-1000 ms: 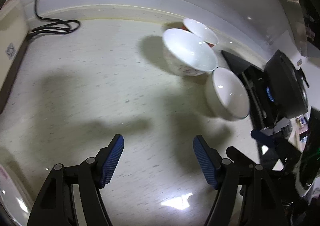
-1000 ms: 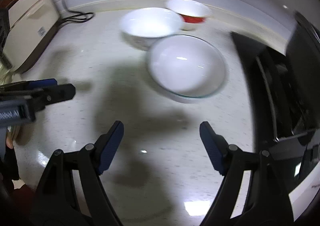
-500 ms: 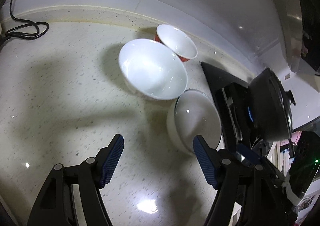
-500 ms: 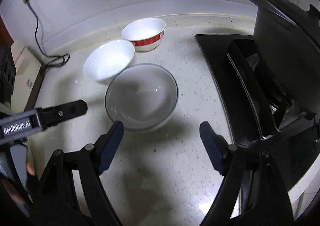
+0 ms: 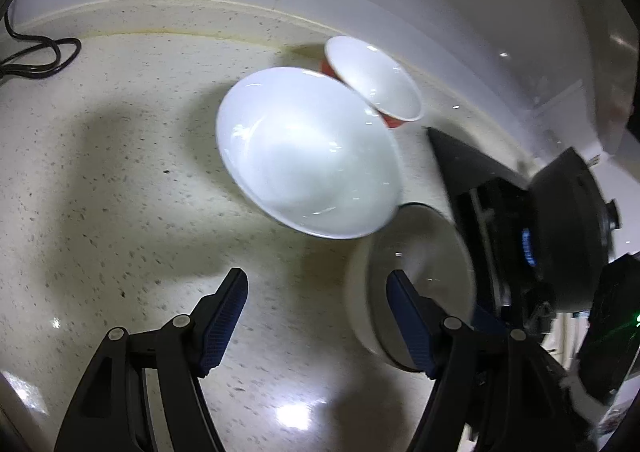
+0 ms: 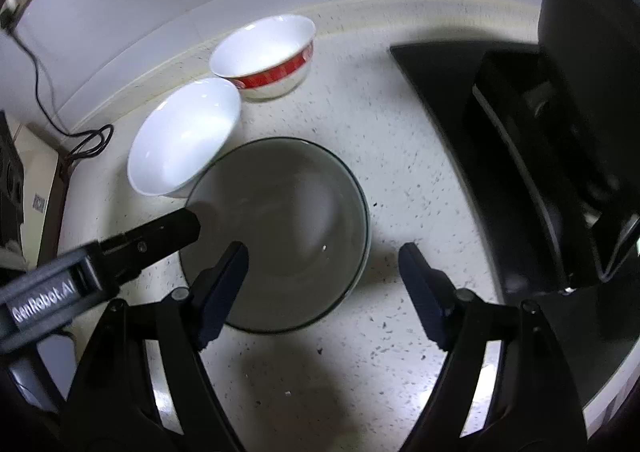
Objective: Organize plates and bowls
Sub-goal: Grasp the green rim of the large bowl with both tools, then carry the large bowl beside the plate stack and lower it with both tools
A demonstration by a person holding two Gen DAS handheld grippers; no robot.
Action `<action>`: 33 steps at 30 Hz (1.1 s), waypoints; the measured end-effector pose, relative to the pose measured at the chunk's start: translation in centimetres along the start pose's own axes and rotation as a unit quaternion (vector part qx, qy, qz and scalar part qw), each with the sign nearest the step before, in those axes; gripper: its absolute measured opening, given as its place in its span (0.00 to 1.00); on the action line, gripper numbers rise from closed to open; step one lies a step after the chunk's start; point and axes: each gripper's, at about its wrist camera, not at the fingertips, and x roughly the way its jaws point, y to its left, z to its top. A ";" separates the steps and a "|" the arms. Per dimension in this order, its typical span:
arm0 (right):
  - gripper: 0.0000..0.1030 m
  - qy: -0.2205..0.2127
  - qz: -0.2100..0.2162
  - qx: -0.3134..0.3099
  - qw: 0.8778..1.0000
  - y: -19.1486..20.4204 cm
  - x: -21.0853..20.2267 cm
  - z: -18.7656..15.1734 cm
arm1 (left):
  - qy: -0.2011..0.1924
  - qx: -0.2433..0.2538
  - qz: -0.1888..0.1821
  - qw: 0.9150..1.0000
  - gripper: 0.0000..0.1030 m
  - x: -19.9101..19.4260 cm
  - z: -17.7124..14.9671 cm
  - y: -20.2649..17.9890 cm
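Note:
Three bowls stand close together on the speckled counter. A plain white bowl [image 5: 308, 155] [image 6: 184, 135] is in the middle. A white bowl with a red band [image 6: 266, 55] [image 5: 374, 79] is behind it by the wall. A large shallow bowl with a dark rim [image 6: 280, 232] [image 5: 416, 284] is nearest the stove. My left gripper [image 5: 316, 300] is open and empty, just short of the white bowl. My right gripper [image 6: 324, 272] is open and empty, above the large bowl's near rim. The left gripper's finger [image 6: 152, 236] shows in the right wrist view.
A black gas stove [image 6: 500, 123] with a dark pot [image 5: 568, 228] on a lit burner stands to the right of the bowls. A black cable [image 5: 36, 55] lies at the back left by the wall. A beige appliance [image 6: 32, 187] sits at the far left.
Both grippers have moved closer to the bowls. The right gripper now hovers over the large bowl, and the left gripper has come near the white bowl. Both stayed open.

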 end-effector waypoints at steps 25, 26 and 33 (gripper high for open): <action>0.21 -0.013 -0.010 -0.037 0.999 0.2 -0.8 -1.8 | 0.021 0.103 0.005 0.994 0.14 3.2 -1.1 -3.7; 0.21 -0.014 -0.010 -0.043 0.999 0.5 -1.0 -1.9 | 0.020 0.103 0.008 0.994 0.14 3.1 -1.3 -3.6; 0.21 -0.008 -0.003 -0.054 0.999 1.2 -1.1 -2.6 | 0.015 0.094 0.012 0.995 0.14 1.7 -2.4 -3.0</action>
